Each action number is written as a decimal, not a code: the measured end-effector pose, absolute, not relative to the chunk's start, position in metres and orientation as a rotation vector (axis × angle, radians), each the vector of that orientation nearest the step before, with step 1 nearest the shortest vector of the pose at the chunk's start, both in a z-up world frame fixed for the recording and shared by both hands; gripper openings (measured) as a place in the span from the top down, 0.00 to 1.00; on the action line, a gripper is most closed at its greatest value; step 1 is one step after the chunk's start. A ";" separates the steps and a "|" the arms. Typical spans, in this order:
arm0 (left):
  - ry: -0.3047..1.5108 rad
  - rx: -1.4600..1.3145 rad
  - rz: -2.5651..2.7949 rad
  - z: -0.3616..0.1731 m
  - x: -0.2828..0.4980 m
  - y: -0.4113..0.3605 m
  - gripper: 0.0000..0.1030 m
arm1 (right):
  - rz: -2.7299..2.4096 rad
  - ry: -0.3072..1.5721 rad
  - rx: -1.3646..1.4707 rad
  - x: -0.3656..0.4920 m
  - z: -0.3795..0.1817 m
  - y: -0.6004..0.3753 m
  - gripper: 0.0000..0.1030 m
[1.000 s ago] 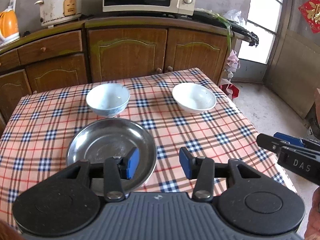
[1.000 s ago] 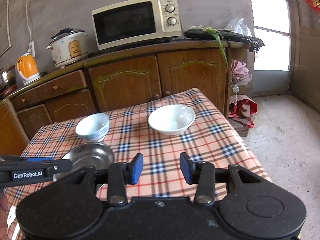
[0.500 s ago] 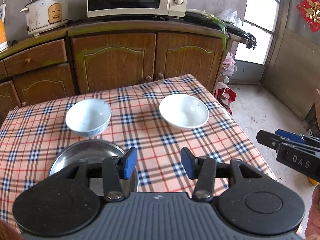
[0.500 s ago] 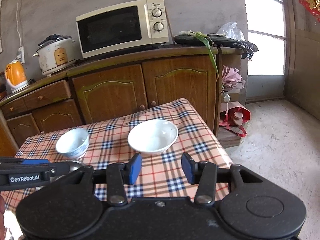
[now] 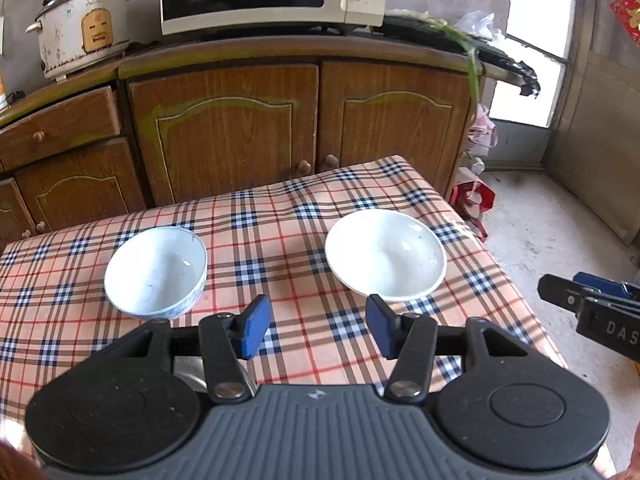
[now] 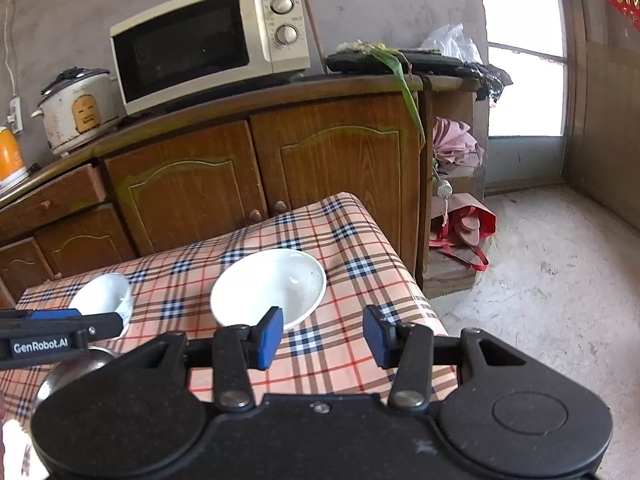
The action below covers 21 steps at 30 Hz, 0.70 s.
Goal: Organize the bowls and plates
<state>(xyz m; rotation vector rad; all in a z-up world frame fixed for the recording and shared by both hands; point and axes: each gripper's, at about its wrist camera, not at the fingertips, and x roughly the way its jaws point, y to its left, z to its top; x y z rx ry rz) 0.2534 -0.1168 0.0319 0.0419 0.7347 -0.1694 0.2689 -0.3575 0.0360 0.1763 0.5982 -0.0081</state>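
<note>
Two bowls stand upright, mouths up, on the plaid-covered table [image 5: 280, 240]; being round, neither has a long axis. In the left wrist view the deep white bowl [image 5: 156, 272] sits at centre left and the wide shallow bowl [image 5: 386, 258] at centre right, well apart. A sliver of the steel plate [image 5: 192, 374] shows low in the frame, mostly hidden behind the left claw's body.

The left claw [image 5: 316, 330] is spread wide and holds nothing; its blue pads [image 5: 254, 330] hover over the cloth, nearer the camera than both bowls and between them. The right claw [image 6: 322, 334] is likewise released and empty; in the right wrist view its left pad overlaps the near rim of the shallow bowl [image 6: 270, 286], though contact cannot be told. The deep bowl [image 6: 102, 298] lies at the left edge of that frame, partly behind the left claw's finger, with the steel plate [image 6: 74, 368] just below it.
</note>
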 end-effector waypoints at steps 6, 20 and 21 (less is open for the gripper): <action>0.752 0.043 -0.165 0.018 0.279 -0.122 0.47 | -0.012 0.620 0.184 0.300 0.020 -0.364 0.47; 0.774 0.078 -0.178 -0.015 0.333 -0.139 0.42 | 0.004 0.680 0.224 0.367 -0.023 -0.371 0.47; 0.781 0.080 -0.177 -0.018 0.337 -0.139 0.42 | 0.007 0.689 0.231 0.372 -0.027 -0.371 0.47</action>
